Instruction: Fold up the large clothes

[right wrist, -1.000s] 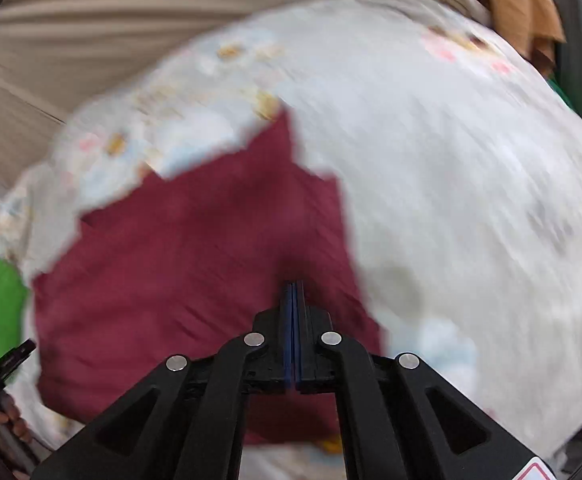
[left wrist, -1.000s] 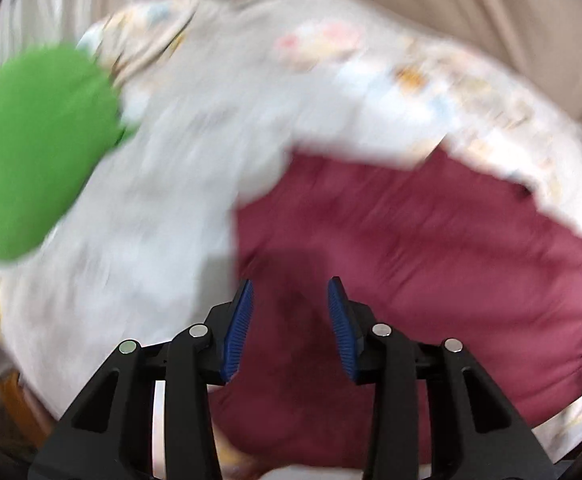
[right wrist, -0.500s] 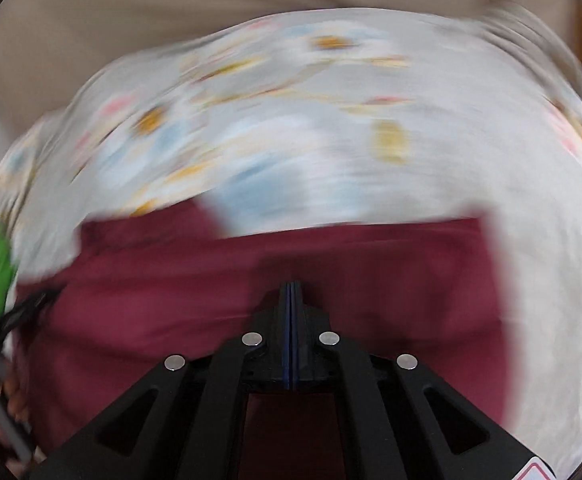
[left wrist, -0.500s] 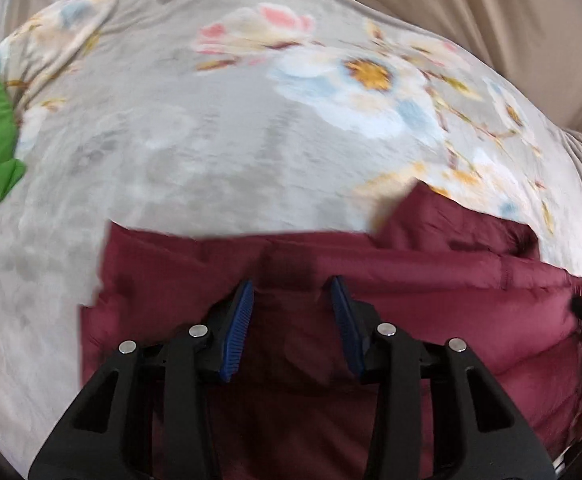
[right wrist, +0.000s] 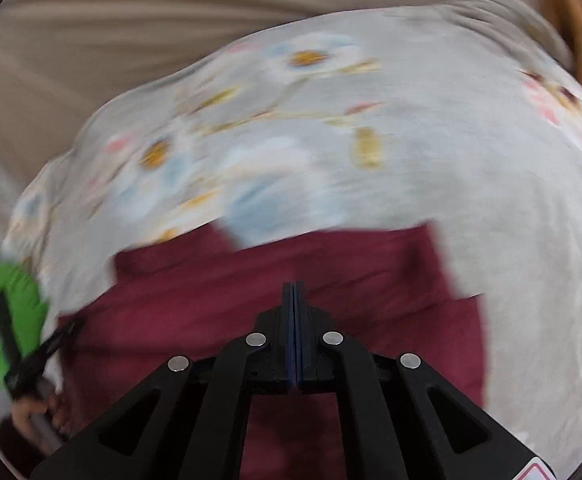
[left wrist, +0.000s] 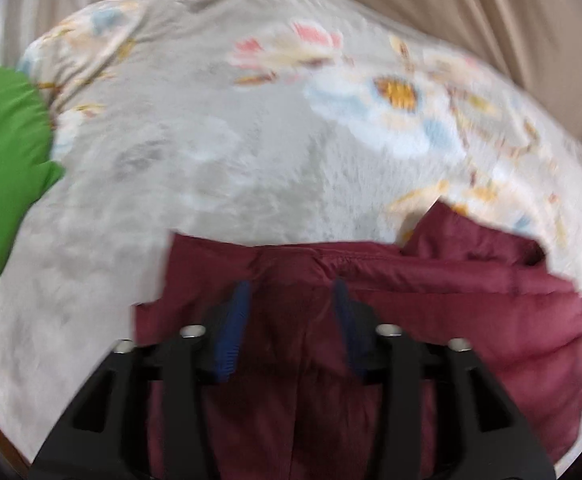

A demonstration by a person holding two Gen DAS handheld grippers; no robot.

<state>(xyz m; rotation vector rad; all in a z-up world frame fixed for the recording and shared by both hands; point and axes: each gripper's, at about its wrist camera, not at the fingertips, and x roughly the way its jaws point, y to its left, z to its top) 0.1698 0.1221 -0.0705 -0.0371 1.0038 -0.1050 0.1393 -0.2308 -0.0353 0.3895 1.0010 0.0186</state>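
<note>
A maroon garment (left wrist: 411,320) lies partly folded on the floral blanket (left wrist: 251,160). My left gripper (left wrist: 291,304) hovers over its top hem, jaws opening, nothing pinched as far as the blur lets me see. My right gripper (right wrist: 294,300) is clenched empty above it. I should seat both pads squarely around one hem edge before lifting.
</note>
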